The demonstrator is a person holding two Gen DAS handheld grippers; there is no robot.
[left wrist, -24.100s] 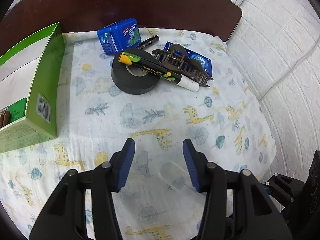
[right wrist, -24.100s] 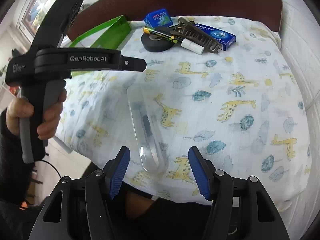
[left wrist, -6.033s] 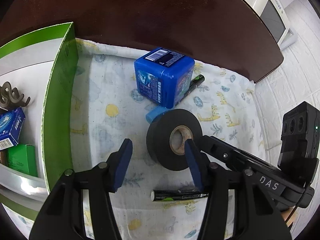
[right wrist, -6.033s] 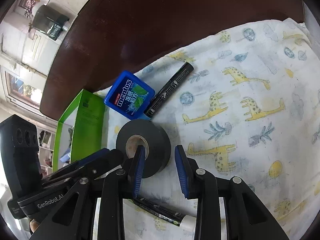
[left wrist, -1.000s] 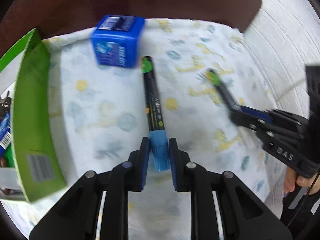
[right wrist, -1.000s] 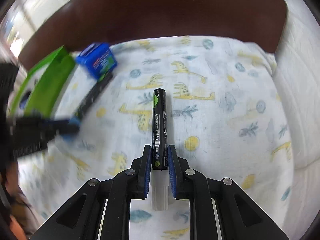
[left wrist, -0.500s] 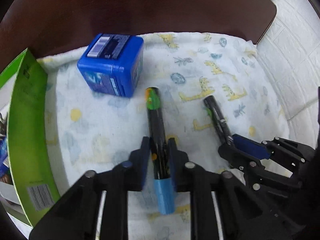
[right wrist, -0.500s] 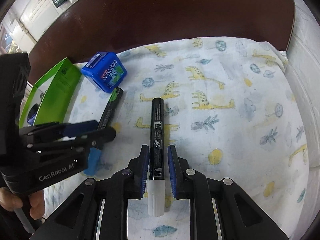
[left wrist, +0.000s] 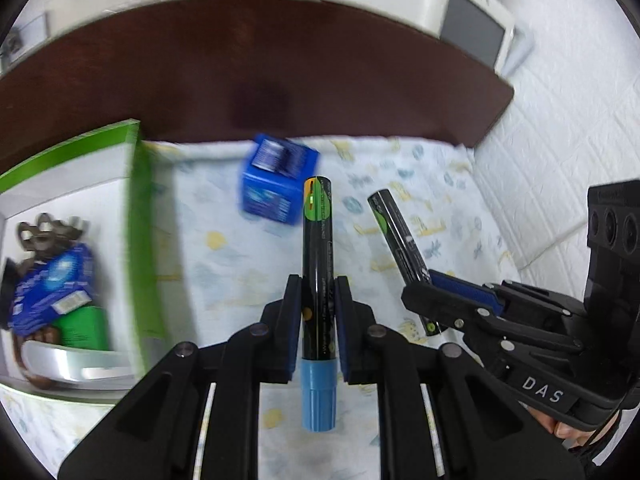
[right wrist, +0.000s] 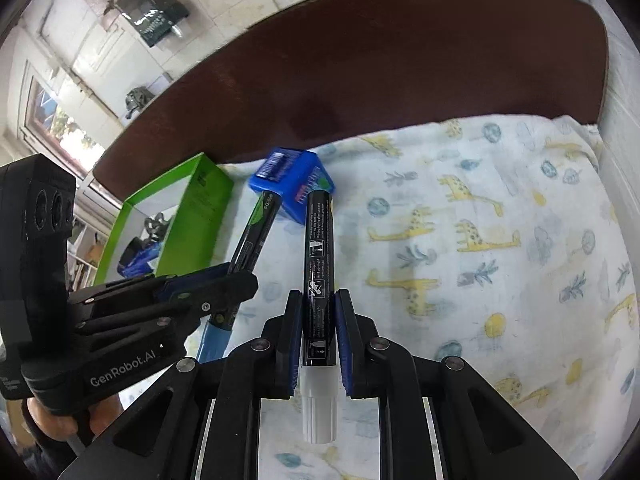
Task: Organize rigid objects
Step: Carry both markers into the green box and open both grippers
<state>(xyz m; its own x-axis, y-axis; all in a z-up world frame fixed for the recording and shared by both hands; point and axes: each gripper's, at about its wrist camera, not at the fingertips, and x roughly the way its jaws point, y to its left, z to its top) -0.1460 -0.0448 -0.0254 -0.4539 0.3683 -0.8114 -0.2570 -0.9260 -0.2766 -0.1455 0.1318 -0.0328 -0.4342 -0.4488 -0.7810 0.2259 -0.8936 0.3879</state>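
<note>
1. The left gripper (left wrist: pixel 317 300) pinches a black marker with a blue cap (left wrist: pixel 318 280) between its blue pads; the barrel points forward and the cap sticks out behind the jaws.
2. The right gripper (right wrist: pixel 318 312) is clamped on a black marker with a white cap (right wrist: pixel 319 272), held the same way (cap toward the camera).
3. Both markers hang above the giraffe-print cloth (right wrist: pixel 500 260), side by side and close, not touching.
4. A blue cube-shaped box (left wrist: pixel 278 180) sits on the cloth ahead of both marker tips, near the dark wooden headboard (right wrist: pixel 400 72).
5. The green cardboard box (left wrist: pixel 140 232) stands open at the left edge of the cloth; inside lie a brown hair claw (left wrist: pixel 48 236), a flat blue packet (left wrist: pixel 52 288) and a small green box (left wrist: pixel 82 328) (blurred in the left view).
6. A person's hand (right wrist: pixel 68 420) grips the left gripper's handle.
</note>
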